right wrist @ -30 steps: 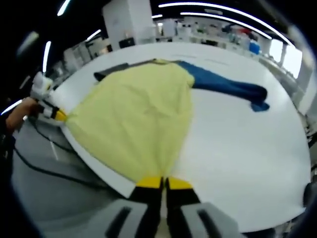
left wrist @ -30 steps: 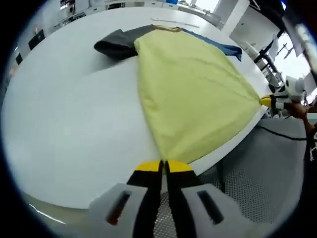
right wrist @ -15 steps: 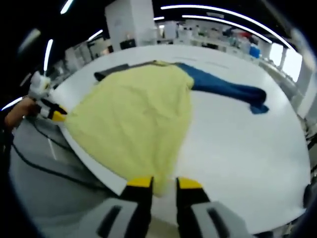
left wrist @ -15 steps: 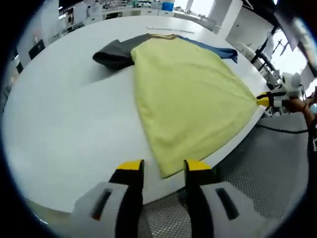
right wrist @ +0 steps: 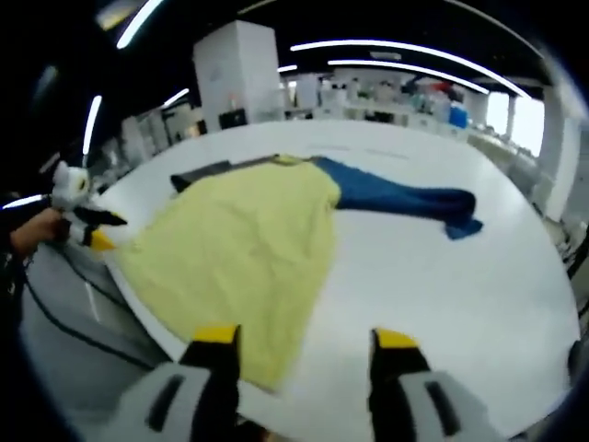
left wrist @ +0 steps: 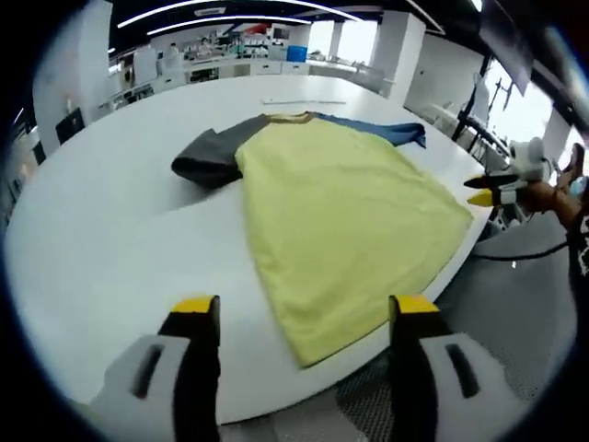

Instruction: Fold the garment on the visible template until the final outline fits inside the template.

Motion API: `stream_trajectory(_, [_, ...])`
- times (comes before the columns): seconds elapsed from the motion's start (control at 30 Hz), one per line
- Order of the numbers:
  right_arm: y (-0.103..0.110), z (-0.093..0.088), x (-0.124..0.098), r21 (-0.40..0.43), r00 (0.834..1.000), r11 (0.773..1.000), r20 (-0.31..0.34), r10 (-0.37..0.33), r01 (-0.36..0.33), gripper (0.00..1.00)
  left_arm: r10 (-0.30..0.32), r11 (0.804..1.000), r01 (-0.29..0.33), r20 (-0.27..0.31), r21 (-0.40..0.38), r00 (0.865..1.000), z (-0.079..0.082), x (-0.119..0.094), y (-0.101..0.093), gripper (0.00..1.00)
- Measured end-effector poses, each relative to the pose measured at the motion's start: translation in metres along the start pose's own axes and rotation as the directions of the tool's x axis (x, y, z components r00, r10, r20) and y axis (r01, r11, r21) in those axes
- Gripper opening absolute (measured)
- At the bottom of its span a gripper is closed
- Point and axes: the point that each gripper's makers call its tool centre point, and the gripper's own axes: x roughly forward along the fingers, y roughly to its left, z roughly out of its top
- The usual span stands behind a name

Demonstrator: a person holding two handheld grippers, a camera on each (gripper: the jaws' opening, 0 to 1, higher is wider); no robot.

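A garment lies spread flat on the round white table [left wrist: 110, 230]. It has a yellow body [left wrist: 350, 212], a grey sleeve [left wrist: 207, 157] and a blue sleeve [left wrist: 391, 131]. My left gripper [left wrist: 306, 306] is open, and the hem's near corner lies loose between and just beyond its jaws. My right gripper [right wrist: 306, 336] is open over the other hem corner of the yellow body [right wrist: 239, 249]; the blue sleeve [right wrist: 405, 198] stretches away to the right and the grey sleeve [right wrist: 202, 173] to the far left. Each gripper shows in the other's view, held by a hand: right gripper [left wrist: 492, 189], left gripper [right wrist: 92, 230].
The hem lies along the table's near edge [right wrist: 138, 308], with grey floor and a black cable [left wrist: 515, 262] below it. A thin pale strip [left wrist: 304, 101] lies on the far part of the table. Benches and a white pillar [right wrist: 235, 69] stand behind.
Both grippers were shut on the hem corners a second ago. They have opened wide, let go and drawn back, and the hem now lies flat on the table.
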Motion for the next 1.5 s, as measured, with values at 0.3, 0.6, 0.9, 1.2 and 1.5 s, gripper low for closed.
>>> stream_trajectory(0.3, [-0.041,0.026,0.006,-0.014,0.998,1.000,0.058,-0.023,0.023,0.57,0.012,1.000,-0.013,0.059,0.013,0.998,0.012,0.001,0.004,0.93])
stream_trajectory(0.6, [-0.083,0.056,0.022,-0.022,0.993,0.999,0.118,-0.031,0.034,0.55,0.011,0.999,-0.015,0.112,0.037,0.994,0.022,0.004,0.014,0.99])
stream_trajectory(0.9, [-0.123,0.072,0.040,-0.018,0.989,0.998,0.133,-0.063,0.066,0.50,0.023,0.998,-0.031,0.154,0.051,0.988,0.035,0.004,0.014,0.99])
stream_trajectory(1.2, [-0.158,0.081,0.060,-0.003,0.984,0.994,0.143,-0.110,0.112,0.40,0.027,0.998,-0.037,0.190,0.052,0.981,0.044,0.002,0.007,0.99])
stream_trajectory(1.5, [-0.188,0.083,0.080,-0.006,0.983,0.990,0.123,-0.139,0.141,0.29,0.034,0.998,-0.044,0.184,0.054,0.982,0.048,0.006,0.004,0.97])
